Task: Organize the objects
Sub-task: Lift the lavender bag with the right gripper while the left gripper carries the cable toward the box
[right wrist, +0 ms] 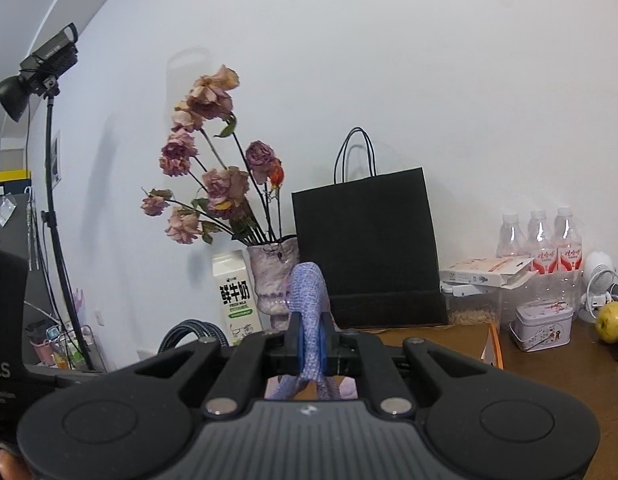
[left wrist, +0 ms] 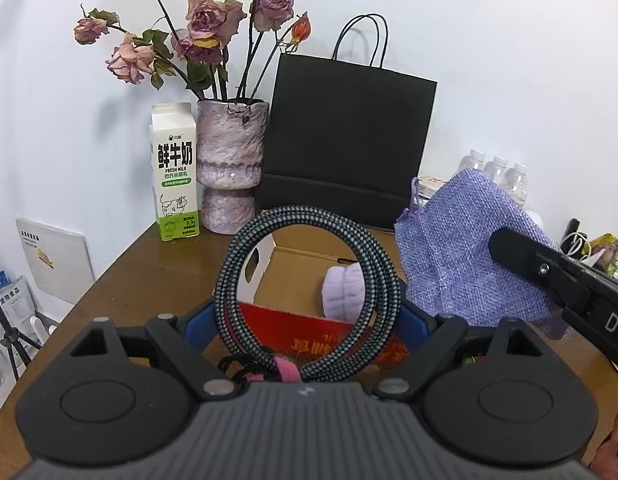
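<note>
The left tool (left wrist: pixel 309 320) grips the coiled cable (left wrist: pixel 305 280) wide, above the cardboard box (left wrist: pixel 293 264); the right tool (right wrist: pixel 310 344) pinches the purple pouch (right wrist: pixel 307 300) alongside; lower both squarely over the opening before releasing.

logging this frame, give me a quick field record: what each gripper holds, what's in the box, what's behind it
left gripper: holds coiled braided cable between wide jaws
right gripper: shut on purple pouch
box: open cardboard, a lilac fuzzy item inside
behind box: milk carton, vase of dried roses, black bag
surface: brown table
</note>
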